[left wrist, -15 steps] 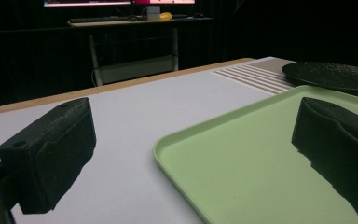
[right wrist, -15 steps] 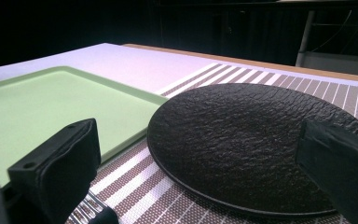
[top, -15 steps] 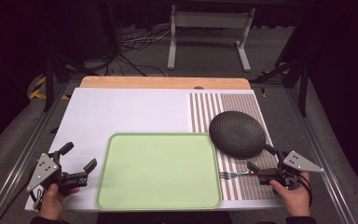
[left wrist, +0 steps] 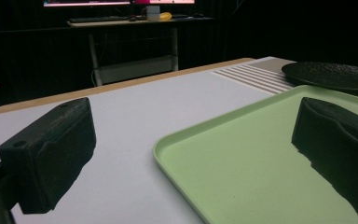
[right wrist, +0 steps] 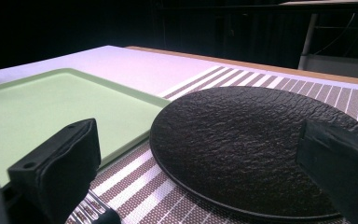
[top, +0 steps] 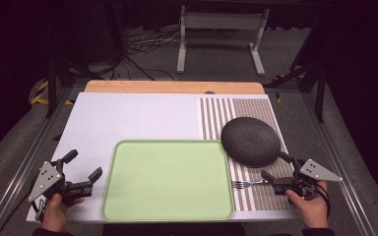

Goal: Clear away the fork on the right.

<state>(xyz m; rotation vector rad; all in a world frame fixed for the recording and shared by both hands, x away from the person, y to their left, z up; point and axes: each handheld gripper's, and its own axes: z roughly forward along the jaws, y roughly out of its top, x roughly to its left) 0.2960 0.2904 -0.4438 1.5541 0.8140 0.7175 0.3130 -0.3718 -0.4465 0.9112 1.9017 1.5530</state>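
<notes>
Beside the silver fork (top: 244,185), right hand-held gripper (top: 274,169) gapes wide, empty.

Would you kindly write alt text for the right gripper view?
The right gripper, jaws wide apart, faces a black textured plate on a striped placemat. A fork lies by its left jaw, and a green tray sits farther left.

The left gripper (top: 84,171) rested low in the person's left hand (top: 55,210), its jaws spread wide and empty. The right gripper (top: 274,166), gripped from behind by the right hand (top: 309,205), likewise held its jaws wide apart.
</notes>
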